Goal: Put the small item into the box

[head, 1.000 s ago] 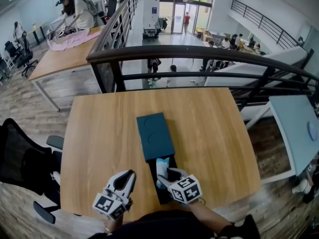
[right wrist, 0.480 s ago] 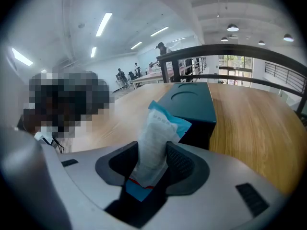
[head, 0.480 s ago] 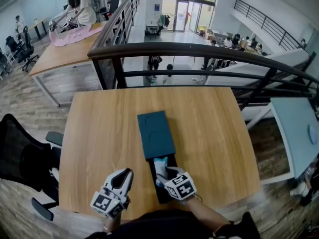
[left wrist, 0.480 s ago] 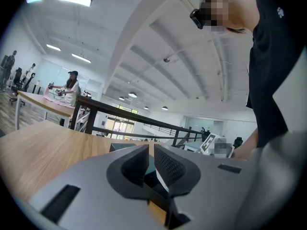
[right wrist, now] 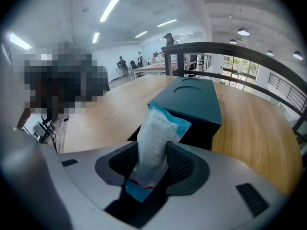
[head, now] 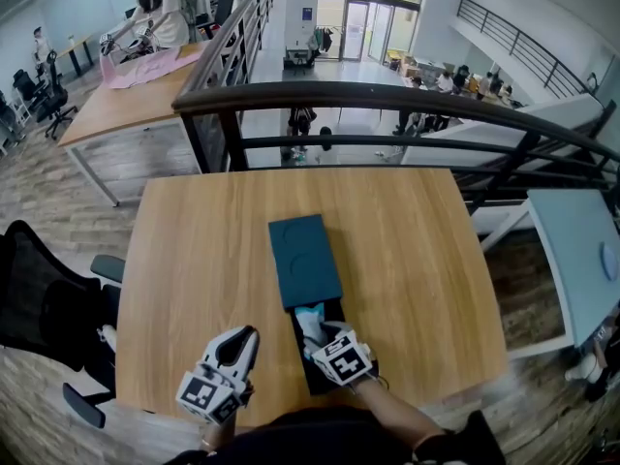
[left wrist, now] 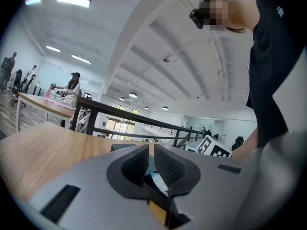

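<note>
A teal box lid (head: 303, 260) lies slid away from me, baring the near end of the black box tray (head: 312, 378). My right gripper (head: 318, 334) hangs over that open end, pointing down and shut on a small white and blue packet (head: 310, 316). In the right gripper view the packet (right wrist: 156, 133) stands up between the pads of the right gripper (right wrist: 151, 163), with the teal lid (right wrist: 192, 99) just beyond. My left gripper (head: 242, 342) hovers to the left of the box, level. Its jaws (left wrist: 151, 162) are together with nothing in them.
The wooden table (head: 194, 250) ends at a black railing (head: 387, 100) at its far side. A black office chair (head: 48, 308) stands to the left. Another table with a person working at it (head: 145, 27) is far back on the left.
My right gripper has sunk a little toward the open box tray, tilting further down with the packet still in it. The left gripper has stayed where it was.
</note>
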Motion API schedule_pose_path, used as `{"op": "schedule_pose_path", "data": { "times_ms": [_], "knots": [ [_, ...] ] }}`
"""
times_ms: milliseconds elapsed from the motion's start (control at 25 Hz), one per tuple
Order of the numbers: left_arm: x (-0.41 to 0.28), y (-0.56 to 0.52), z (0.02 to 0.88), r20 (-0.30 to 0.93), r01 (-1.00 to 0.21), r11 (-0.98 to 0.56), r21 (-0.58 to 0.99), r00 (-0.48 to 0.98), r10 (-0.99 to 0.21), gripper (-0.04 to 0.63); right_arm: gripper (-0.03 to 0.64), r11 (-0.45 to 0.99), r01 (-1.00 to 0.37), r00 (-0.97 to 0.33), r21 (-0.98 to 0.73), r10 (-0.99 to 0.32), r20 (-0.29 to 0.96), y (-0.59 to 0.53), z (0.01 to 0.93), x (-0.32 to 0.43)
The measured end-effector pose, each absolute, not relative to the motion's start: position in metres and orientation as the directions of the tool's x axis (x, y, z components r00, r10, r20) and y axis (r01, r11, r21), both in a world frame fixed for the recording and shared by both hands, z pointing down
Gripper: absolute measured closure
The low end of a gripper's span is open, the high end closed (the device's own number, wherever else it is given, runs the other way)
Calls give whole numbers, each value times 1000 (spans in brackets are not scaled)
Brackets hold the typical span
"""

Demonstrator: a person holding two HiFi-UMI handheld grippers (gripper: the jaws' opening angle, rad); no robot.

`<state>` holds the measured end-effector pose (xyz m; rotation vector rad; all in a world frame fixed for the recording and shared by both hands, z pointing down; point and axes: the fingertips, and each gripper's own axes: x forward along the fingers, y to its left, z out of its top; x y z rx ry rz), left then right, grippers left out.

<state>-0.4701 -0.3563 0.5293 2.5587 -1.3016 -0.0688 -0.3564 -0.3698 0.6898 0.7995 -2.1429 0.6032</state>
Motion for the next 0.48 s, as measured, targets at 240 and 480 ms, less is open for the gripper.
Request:
{"op": "schedule_pose_path", "data": {
  "times_ms": [240, 480],
  "knots": [
    [-470, -355, 529, 76, -789, -558, 256, 592, -802, 572, 420, 708, -691, -501, -145, -325, 802, -364, 700, -361],
    [-470, -353, 526, 77, -794, -551, 258, 585, -807, 572, 413, 701, -700, -492, -136, -335, 803, -365, 700, -359]
  ]
}}
